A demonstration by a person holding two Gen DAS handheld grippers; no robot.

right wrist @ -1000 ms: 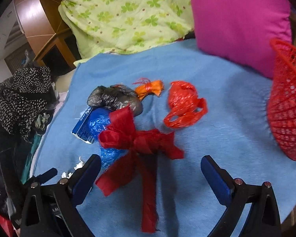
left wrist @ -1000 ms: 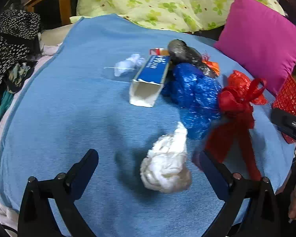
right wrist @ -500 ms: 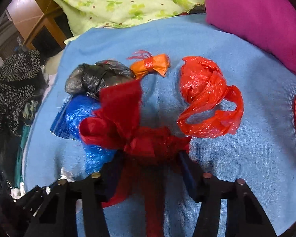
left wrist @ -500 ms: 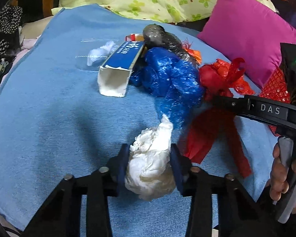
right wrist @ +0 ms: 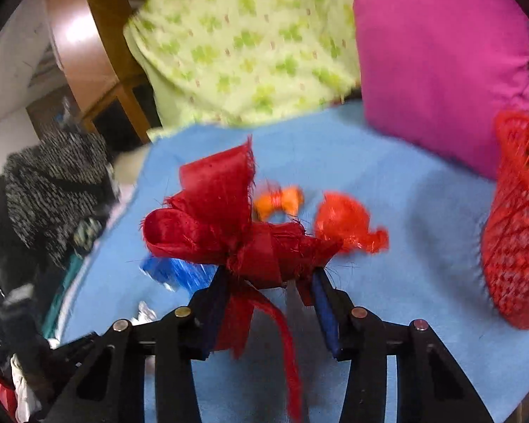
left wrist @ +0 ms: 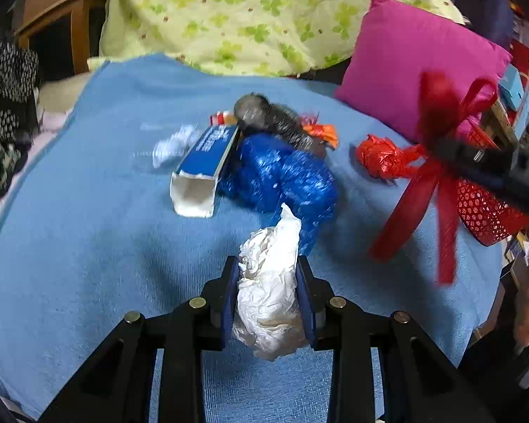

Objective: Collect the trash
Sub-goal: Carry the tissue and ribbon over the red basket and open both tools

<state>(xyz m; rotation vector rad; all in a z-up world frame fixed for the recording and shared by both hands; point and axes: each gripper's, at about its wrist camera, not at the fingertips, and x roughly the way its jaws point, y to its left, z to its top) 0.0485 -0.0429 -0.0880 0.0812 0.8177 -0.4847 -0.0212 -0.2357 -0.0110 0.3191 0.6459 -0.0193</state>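
My left gripper (left wrist: 268,264) is shut on a crumpled white paper wad (left wrist: 269,299) and holds it above the blue blanket (left wrist: 88,229). My right gripper (right wrist: 269,275) is shut on a red ribbon bow (right wrist: 229,232), lifted off the blanket; the bow also shows in the left wrist view (left wrist: 437,176), at the right. On the blanket lie a blue plastic bag (left wrist: 285,176), a blue and white carton (left wrist: 204,162), a grey bag (left wrist: 271,120), an orange wrapper (right wrist: 278,201), a red plastic bag (right wrist: 345,225) and a small white wad (left wrist: 172,144).
A red mesh basket (right wrist: 515,239) stands at the blanket's right edge. A magenta pillow (right wrist: 441,60) and a green-flowered pillow (right wrist: 243,46) lie at the back. Dark clothes (right wrist: 53,190) are heaped on the left.
Both grippers closed on their items and have lifted them: the left raised the white wad, the right raised the red bow up and toward the basket side.
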